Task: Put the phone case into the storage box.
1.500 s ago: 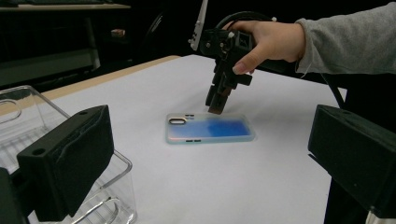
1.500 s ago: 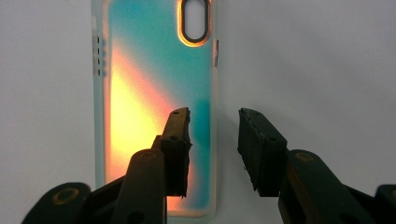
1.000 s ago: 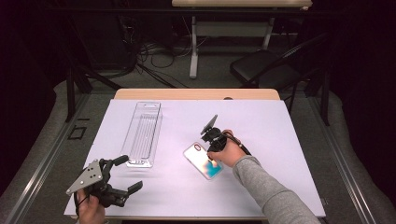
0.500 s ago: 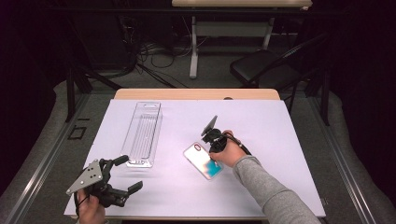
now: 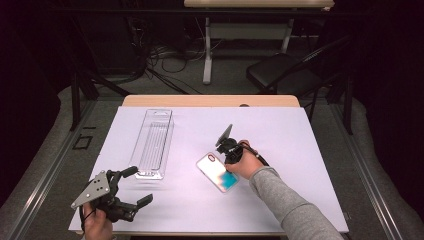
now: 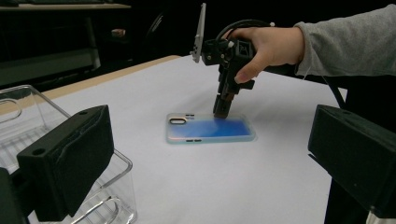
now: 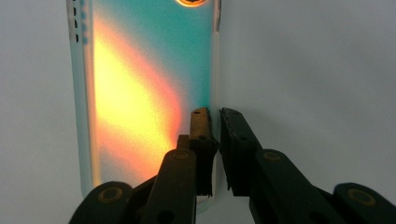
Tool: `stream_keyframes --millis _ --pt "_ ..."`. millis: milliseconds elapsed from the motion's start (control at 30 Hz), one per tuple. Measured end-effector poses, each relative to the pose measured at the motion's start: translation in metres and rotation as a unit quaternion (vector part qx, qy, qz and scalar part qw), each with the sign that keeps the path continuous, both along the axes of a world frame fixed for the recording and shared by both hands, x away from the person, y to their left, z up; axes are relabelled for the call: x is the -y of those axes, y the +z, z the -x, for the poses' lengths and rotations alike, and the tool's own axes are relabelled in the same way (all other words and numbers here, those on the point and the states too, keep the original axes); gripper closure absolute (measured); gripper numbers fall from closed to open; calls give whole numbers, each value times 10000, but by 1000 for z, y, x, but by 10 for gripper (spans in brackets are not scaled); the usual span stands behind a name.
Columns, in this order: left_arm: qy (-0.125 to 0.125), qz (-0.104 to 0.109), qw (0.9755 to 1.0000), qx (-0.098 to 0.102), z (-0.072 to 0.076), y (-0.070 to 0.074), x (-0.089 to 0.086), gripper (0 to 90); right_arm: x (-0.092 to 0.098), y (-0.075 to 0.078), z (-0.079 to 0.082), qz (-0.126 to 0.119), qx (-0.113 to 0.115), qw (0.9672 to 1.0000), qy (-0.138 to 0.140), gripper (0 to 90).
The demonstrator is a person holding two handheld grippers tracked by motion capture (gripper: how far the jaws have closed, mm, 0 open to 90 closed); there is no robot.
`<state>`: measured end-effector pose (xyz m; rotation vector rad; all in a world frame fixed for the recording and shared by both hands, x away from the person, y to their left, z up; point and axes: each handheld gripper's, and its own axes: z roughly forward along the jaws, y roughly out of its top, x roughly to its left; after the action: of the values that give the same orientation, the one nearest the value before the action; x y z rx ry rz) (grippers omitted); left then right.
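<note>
A phone case with a blue-to-pale gradient lies flat on the white table cover, right of centre. My right gripper points down at its right long edge. In the right gripper view the case glows teal and orange, and my right gripper has just been closing, its jaws now pinched on the case's thin side rim. The left gripper view shows the case with the right gripper standing on it. My left gripper hovers open near the front left corner, holding nothing.
A long clear plastic tray lies left of the case; its corner is close to my left jaw. A dark chair and cables sit on the floor beyond the table's far edge.
</note>
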<state>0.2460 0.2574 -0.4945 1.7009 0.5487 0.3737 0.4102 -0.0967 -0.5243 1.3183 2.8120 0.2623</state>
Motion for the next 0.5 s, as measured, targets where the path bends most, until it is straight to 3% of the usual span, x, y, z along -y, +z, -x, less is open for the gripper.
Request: stream_keyframes --millis 500 --pt "3 -8 10000 2 0 0 0 3 0 0 0 -5 3 10000 18 874"
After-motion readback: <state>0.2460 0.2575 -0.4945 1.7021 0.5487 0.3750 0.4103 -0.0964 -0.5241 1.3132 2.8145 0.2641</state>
